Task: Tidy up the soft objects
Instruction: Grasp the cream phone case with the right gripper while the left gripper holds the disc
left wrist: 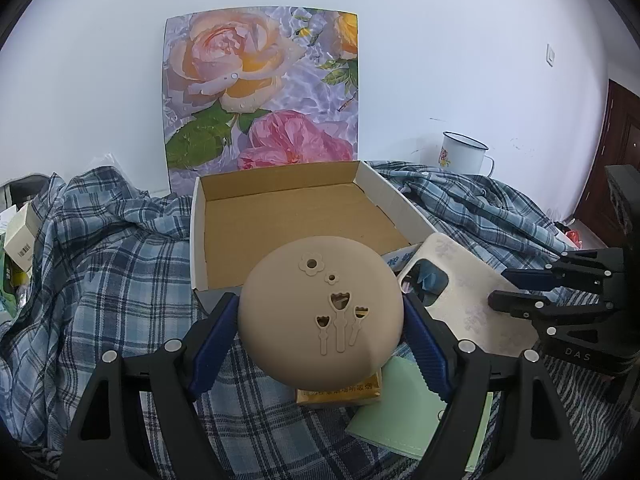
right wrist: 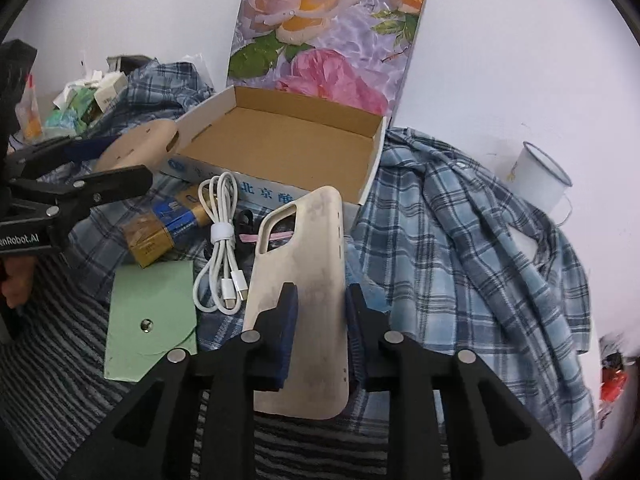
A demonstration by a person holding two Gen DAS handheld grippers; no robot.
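Across the whole surface, checked cloth: blue and white, rumpled, lying under everything else.
Flowered board: upright against the white wall, directly behind the box.
Cardboard box: open on top, brown inside with nothing in it, resting on the cloth in the middle.
Left claw: blue pads pressed on both sides of a tan dome-shaped piece with flower cut-outs, held just in front of the box's near wall.
Right claw: closed on the lower part of a cream phone case, which is tilted, its camera cut-out end pointing toward the box.
Green pouch: flat, with a snap, left of the phone case.
White mug: on its side in the right wrist view, at the cloth's far right edge.
White cable: coiled and tied, between pouch and phone case.
Gold packet: beside the cable, near the box's front.
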